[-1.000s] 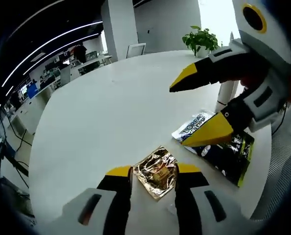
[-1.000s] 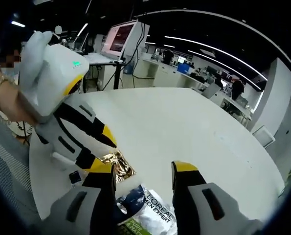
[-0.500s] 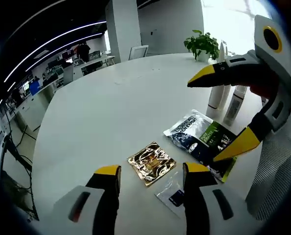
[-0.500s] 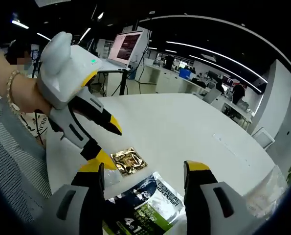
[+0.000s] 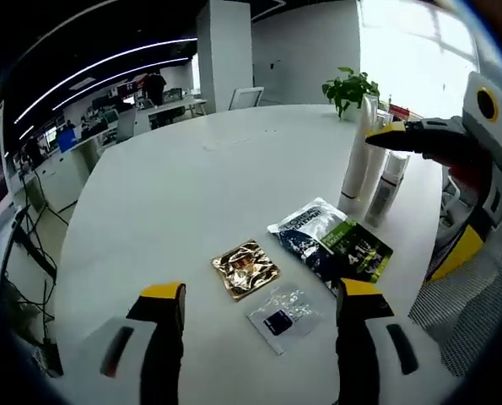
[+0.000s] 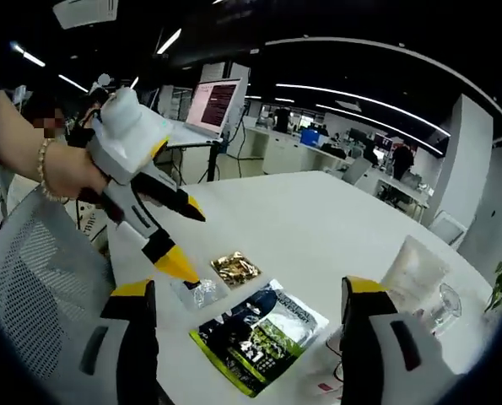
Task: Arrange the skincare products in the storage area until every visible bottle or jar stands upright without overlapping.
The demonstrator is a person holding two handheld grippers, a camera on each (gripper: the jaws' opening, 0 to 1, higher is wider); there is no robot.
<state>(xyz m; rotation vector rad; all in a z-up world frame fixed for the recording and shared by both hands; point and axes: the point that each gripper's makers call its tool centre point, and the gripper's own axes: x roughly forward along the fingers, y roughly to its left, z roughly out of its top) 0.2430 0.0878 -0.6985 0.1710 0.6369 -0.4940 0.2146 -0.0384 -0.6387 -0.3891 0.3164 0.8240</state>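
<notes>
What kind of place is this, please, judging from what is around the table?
Most likely an open-plan office. Behind the round white table stand rows of desks with a monitor on a stand, long ceiling strip lights, and a potted plant by a bright window.

Smooth matt white bench (image 5: 191, 186). Gold sachet (image 5: 245, 268) is crinkled, shiny foil; clear sachet (image 5: 283, 310) is glossy see-through plastic; dark pouch (image 5: 331, 250) is printed glossy film. Tall tubes (image 5: 358, 157) look like satin white plastic. Left claw (image 5: 259, 297) and right claw (image 6: 249, 291): matt yellow-and-black plastic tips.
</notes>
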